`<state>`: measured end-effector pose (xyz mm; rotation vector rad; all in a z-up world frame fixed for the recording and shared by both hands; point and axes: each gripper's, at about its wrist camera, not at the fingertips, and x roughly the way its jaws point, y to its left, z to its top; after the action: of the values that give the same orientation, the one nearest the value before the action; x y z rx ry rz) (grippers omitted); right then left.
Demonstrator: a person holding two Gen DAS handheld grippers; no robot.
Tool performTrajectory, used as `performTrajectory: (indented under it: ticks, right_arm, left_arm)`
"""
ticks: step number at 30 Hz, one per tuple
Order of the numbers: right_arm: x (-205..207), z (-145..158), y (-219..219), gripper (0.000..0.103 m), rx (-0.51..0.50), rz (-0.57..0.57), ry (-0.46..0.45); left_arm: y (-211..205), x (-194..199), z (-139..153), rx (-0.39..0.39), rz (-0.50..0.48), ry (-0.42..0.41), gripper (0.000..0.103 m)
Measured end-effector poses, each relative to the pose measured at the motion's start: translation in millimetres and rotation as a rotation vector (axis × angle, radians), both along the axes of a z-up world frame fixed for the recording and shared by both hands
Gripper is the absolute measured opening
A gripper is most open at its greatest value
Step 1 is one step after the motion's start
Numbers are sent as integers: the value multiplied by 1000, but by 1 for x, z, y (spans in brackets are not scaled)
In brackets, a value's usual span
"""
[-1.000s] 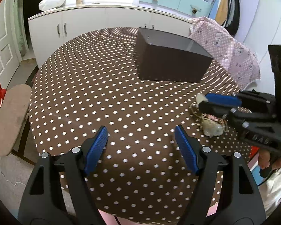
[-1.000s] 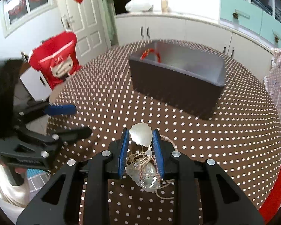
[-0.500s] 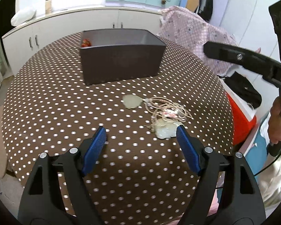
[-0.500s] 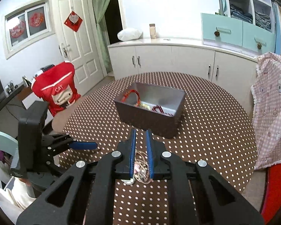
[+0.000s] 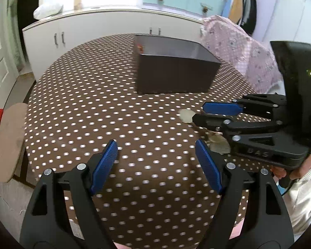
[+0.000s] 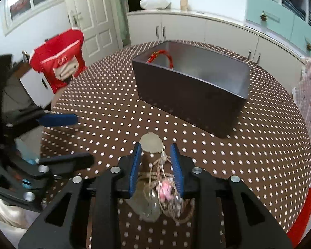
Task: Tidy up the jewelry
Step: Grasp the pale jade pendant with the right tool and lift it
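A shell-and-cord necklace (image 6: 157, 178) lies on the polka-dot table (image 6: 118, 112), with a pale round shell (image 6: 151, 145) at its far end. My right gripper (image 6: 155, 151) is open, low over it, with its blue pads on either side of the cord. The left wrist view shows the same shell (image 5: 186, 115) just past the right gripper (image 5: 199, 112). My left gripper (image 5: 156, 151) is open and empty above bare tablecloth. A dark rectangular box (image 6: 192, 85) stands behind, holding a red bracelet (image 6: 161, 56).
White cabinets (image 5: 93, 31) run behind the table. A pink cloth-covered chair (image 5: 238, 47) stands at the right, a red bag (image 6: 58, 62) and a wooden stool (image 5: 8, 141) at the left. The table edge (image 6: 300, 176) is close on the right.
My right gripper came back down from a raised, nearly shut position and now stands open around the necklace on the table. My left gripper swung left and stays open.
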<state>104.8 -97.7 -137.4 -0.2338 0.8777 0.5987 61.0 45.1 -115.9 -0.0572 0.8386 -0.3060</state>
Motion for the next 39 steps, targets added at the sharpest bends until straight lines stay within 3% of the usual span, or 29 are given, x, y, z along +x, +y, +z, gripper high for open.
performTrajectory:
  ticks: [3, 5, 7, 10, 14, 18, 23, 30, 34, 39]
  right_arm:
    - [5, -5, 8, 37, -24, 22, 0]
    - [3, -6, 12, 47, -31, 42, -6]
    - [2, -6, 15, 47, -45, 46, -23]
    - [1, -7, 12, 45, -41, 58, -34]
    - [0, -6, 9, 25, -41, 59, -42]
    - [-3, -6, 5, 25, -25, 48, -41]
    - [-7, 2, -20, 25, 71, -2, -23]
    - [-20, 17, -74, 25, 218, -119, -30]
    - [-27, 24, -99, 25, 242, -177, -49]
    - [-32, 25, -118, 25, 252, -224, -58]
  left_arm:
    - [10, 2, -2, -9, 20, 6, 77]
    - [14, 3, -4, -14, 29, 13, 78]
    - [15, 7, -7, -15, 34, 24, 78]
    - [15, 9, -11, -15, 35, 33, 78]
    - [10, 14, -10, -19, 25, 31, 78]
    - [1, 13, -9, -18, 9, 30, 78]
    - [-18, 14, -8, -11, -23, 34, 78]
    - [-50, 15, -7, -77, -145, 58, 78]
    - [-68, 15, -5, -89, -206, 53, 78]
    - [-96, 19, -9, -31, -236, 47, 77]
